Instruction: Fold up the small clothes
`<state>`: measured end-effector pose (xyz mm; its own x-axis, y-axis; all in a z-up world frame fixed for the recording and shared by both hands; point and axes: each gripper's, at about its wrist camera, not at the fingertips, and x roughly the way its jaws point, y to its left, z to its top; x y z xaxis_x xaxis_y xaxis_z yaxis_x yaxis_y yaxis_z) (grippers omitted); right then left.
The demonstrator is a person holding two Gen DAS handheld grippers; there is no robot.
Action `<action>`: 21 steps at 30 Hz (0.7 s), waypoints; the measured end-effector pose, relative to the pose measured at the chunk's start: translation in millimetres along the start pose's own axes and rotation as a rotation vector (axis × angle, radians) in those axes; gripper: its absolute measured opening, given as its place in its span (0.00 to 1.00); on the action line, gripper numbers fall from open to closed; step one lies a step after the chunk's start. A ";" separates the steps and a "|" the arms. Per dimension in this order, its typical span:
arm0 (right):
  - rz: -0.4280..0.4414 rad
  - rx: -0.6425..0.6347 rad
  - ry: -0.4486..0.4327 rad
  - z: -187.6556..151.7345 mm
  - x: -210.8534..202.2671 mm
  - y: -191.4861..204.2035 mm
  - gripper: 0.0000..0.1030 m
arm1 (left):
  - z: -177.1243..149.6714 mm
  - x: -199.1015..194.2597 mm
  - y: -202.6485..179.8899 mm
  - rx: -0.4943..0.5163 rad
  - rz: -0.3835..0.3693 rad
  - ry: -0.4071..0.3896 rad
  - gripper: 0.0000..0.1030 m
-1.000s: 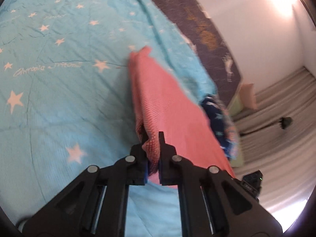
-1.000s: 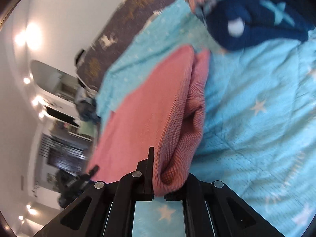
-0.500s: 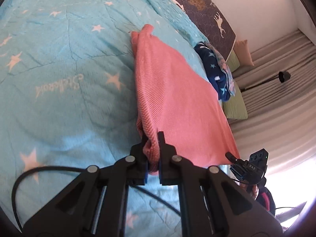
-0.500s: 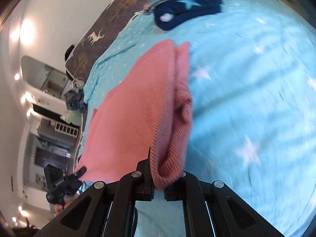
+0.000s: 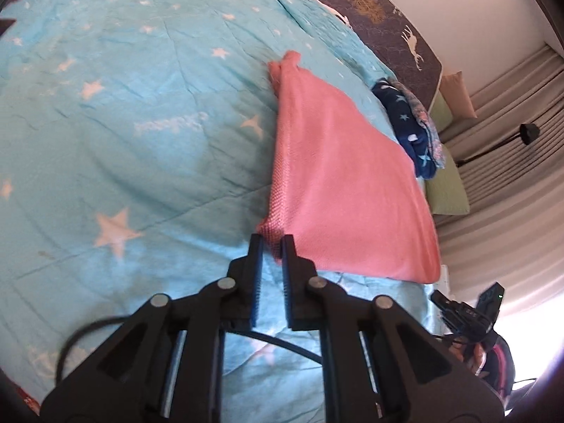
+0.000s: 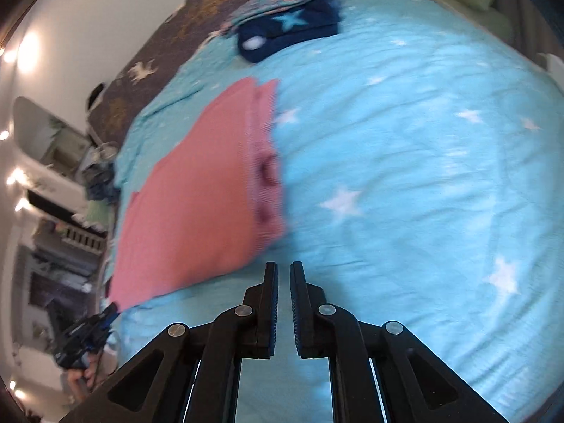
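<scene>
Left wrist view: the left gripper (image 5: pixel 269 243) is seen with its jaws parted by a narrow gap, the tips flanking the near corner of the pink cloth (image 5: pixel 338 183); whether the corner is actually pinched or merely lies between the tips cannot be told. The cloth is laid folded on the blue star-print quilt (image 5: pixel 141 123), its far end bunched to a point. Just beyond its right edge a stack of folded navy clothes (image 5: pixel 409 123) is seen, partly hidden by the cloth, with a green pillow (image 5: pixel 447 190) next to it. A black cable (image 5: pixel 282 343) is seen passing behind the gripper, its ends cut off. The right gripper (image 5: pixel 469 312) is glimpsed at the lower right, dark and too small for its opening to be judged. Right wrist view: the right gripper (image 6: pixel 283 268) is shown with a narrow gap between its jaws and nothing held; the tips hang over bare quilt (image 6: pixel 405 176), just beside the near edge of the cloth (image 6: pixel 197 204) and apart from it. The cloth is blurred, and its layered right edge is hard to make out. The navy clothes (image 6: pixel 289 35) are seen lying well apart near the top of the bed. The left gripper (image 6: pixel 84 335) appears at the lower left, dim and blurred.
</scene>
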<state>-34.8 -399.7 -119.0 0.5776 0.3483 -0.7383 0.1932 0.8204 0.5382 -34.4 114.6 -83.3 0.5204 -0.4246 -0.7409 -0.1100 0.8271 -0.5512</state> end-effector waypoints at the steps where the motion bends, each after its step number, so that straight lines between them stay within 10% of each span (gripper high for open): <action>1: -0.006 0.009 -0.019 1.7 -5.1 -3.2 0.08 | 0.7 -4.4 -1.8 0.015 0.039 -0.022 0.29; 5: 0.024 -0.036 -0.059 7.5 -17.9 9.0 0.09 | 16.9 -20.3 -24.3 0.140 0.215 -0.160 0.43; 12: 0.140 -0.228 -0.049 27.4 9.7 89.8 0.10 | 44.3 12.4 -74.3 0.225 0.024 -0.130 0.43; 17: -0.021 -0.161 0.069 27.6 63.2 63.8 0.11 | 41.5 65.2 -50.0 0.219 0.194 -0.031 0.42; 21: 0.116 -0.085 0.113 30.4 62.8 32.5 0.05 | 41.6 51.1 -39.7 0.215 0.145 -0.037 0.39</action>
<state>31.9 -364.9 -135.5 0.4981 0.4874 -0.7172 0.0605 0.8055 0.5895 31.8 75.4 -83.3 0.5435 -0.2853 -0.7895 -0.0050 0.9394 -0.3429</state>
